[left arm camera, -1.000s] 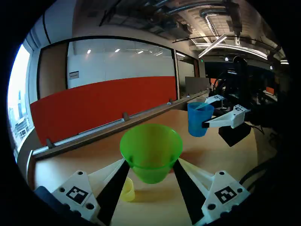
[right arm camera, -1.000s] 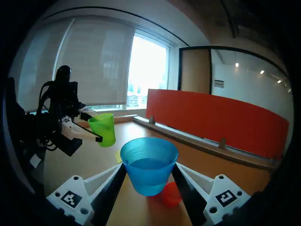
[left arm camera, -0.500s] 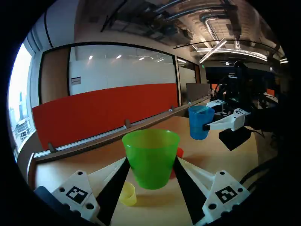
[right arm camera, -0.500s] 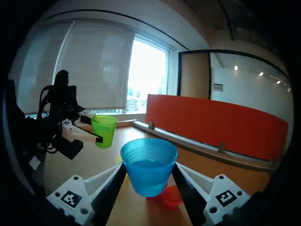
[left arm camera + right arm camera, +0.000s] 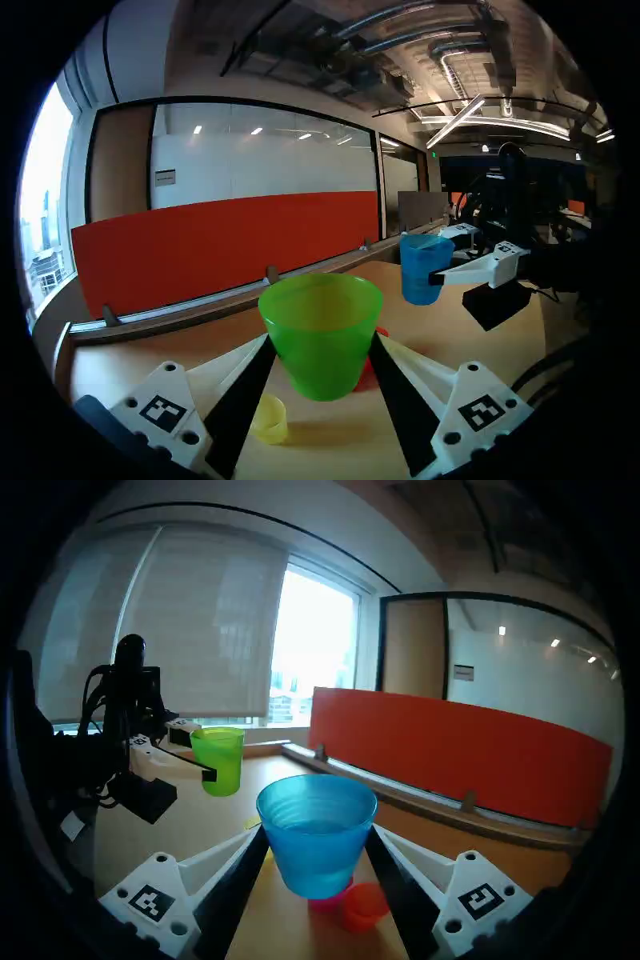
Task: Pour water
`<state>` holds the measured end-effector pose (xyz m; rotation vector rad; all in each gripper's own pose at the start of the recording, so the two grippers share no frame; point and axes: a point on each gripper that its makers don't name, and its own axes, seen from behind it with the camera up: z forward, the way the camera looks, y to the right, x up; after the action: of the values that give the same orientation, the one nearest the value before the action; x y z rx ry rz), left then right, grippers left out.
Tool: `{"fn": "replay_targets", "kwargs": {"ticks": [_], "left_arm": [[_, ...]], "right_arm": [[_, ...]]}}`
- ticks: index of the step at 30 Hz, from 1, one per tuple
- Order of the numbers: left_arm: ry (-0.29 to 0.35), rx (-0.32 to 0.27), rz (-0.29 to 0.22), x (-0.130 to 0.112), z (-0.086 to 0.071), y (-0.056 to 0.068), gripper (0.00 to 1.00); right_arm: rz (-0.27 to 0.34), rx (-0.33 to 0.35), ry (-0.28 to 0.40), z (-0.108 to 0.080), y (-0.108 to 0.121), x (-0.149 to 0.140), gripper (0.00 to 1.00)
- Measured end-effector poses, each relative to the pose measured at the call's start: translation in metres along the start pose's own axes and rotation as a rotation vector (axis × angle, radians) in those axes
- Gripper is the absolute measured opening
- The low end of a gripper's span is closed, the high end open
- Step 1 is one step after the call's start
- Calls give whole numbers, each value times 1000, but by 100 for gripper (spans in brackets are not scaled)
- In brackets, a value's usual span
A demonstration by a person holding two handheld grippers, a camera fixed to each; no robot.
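In the left gripper view, my left gripper (image 5: 320,352) is shut on a green cup (image 5: 321,334), held upright above the wooden table (image 5: 448,328). Farther right, the right gripper (image 5: 432,268) holds a blue cup (image 5: 422,268). From the right gripper view, my right gripper (image 5: 317,850) is shut on the blue cup (image 5: 317,832), upright with water in it. The left gripper (image 5: 200,762) with the green cup (image 5: 217,760) appears at the left, a person's dark sleeve (image 5: 48,776) behind it.
A small yellow cup (image 5: 269,418) lies on the table under the left gripper. A small orange cup (image 5: 366,904) and a red one (image 5: 328,899) sit beneath the blue cup. An orange divider (image 5: 224,240) runs along the table's far edge.
The green cup has gone from tilted toward the camera to upright. Both cups have drifted slightly apart and the views have risen a little.
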<state>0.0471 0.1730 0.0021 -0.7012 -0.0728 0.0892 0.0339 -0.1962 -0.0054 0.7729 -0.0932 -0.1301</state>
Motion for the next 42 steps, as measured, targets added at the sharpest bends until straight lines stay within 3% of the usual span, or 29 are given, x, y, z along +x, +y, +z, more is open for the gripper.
{"fn": "replay_targets", "kwargs": {"ticks": [18,42], "left_arm": [[27,-21,-16,0,3,10,80],[37,-33,-15,1,2,12,80]], "right_arm": [[-31,1,16,1,-1,8,86],[24,15,57,5,-7,20,86]]}}
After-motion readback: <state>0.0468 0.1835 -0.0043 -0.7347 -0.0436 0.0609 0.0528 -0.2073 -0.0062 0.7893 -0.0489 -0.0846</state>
